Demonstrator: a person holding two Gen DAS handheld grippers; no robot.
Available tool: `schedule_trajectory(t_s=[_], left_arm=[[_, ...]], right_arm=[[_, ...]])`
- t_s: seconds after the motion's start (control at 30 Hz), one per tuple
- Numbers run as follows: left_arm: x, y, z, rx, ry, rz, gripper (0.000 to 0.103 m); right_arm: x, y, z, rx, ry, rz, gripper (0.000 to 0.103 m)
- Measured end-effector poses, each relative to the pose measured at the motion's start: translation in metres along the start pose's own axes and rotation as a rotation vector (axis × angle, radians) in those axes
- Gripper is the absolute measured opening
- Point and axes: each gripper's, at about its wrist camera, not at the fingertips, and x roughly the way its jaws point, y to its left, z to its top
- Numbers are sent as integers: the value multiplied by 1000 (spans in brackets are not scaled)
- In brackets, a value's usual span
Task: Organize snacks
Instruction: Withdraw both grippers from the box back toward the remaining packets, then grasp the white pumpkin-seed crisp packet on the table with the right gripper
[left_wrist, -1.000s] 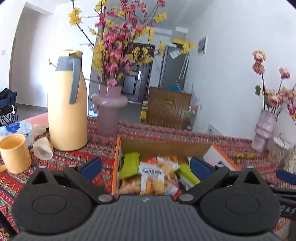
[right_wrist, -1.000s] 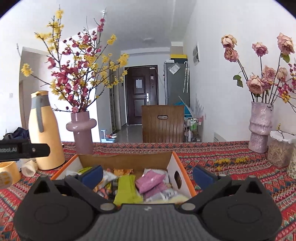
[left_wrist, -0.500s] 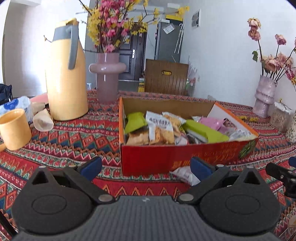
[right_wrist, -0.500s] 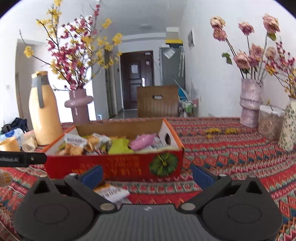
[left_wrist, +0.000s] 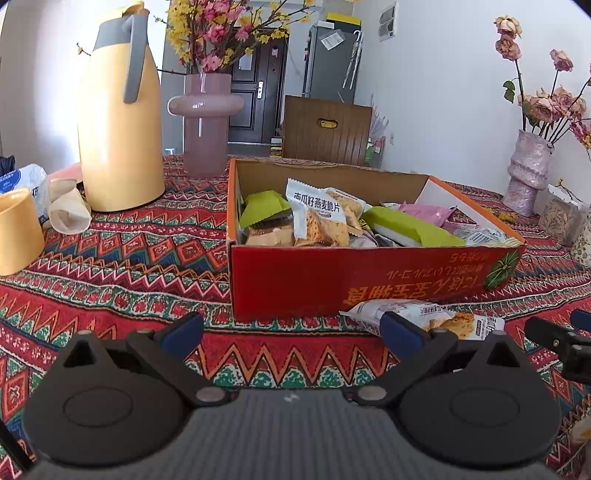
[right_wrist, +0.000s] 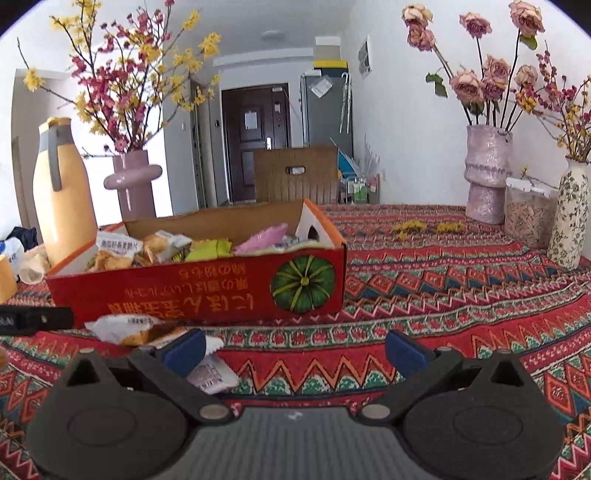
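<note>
The red snack box (left_wrist: 369, 280) stands on the patterned table (left_wrist: 129, 266), already filled with packets. One loose snack packet (left_wrist: 436, 319) lies on the cloth just beside the box's near wall, toward its left end as the right wrist view shows it (right_wrist: 125, 328). A second, smaller white packet (right_wrist: 212, 374) lies nearer, just beside the right gripper's left finger.

The left gripper (left_wrist: 291, 332) hangs low over the table with its fingers wide and holding nothing; the loose packet lies just beyond its right fingertip. The right gripper (right_wrist: 295, 349) is likewise spread wide and empty.

The step in hand appears to be collecting the loose packets into the box. Recommended procedure:

- Centre the packet between the fingers before closing; at present it sits off to one side of each gripper.
- Come down flat to the cloth and grip across the packet's narrow width, away from the crimped ends.
- Close gently; the contents are likely brittle.
- Lift clear of the box wall before moving over it.
- Assign one gripper per packet, as both are near each other.
</note>
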Motion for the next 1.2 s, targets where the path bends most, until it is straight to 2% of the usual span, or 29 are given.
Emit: schedule_trajectory(t_s=[0.53,0.8,0.97,1.2], left_arm=[[-1,1,-2,-16,-14,-1,103],[-2,5,-2,-44,-12,-12,103],[-2,7,-1,-55,-10,-12,103],[-2,7,-1,-64,-9,-11,103]], right_arm=[[-2,-2,0,8,-5,31,103],[-1,-7,13,8,50,47,103],[4,13,24,-66,70,100,103],[32,55,29,-222,160,173,103]])
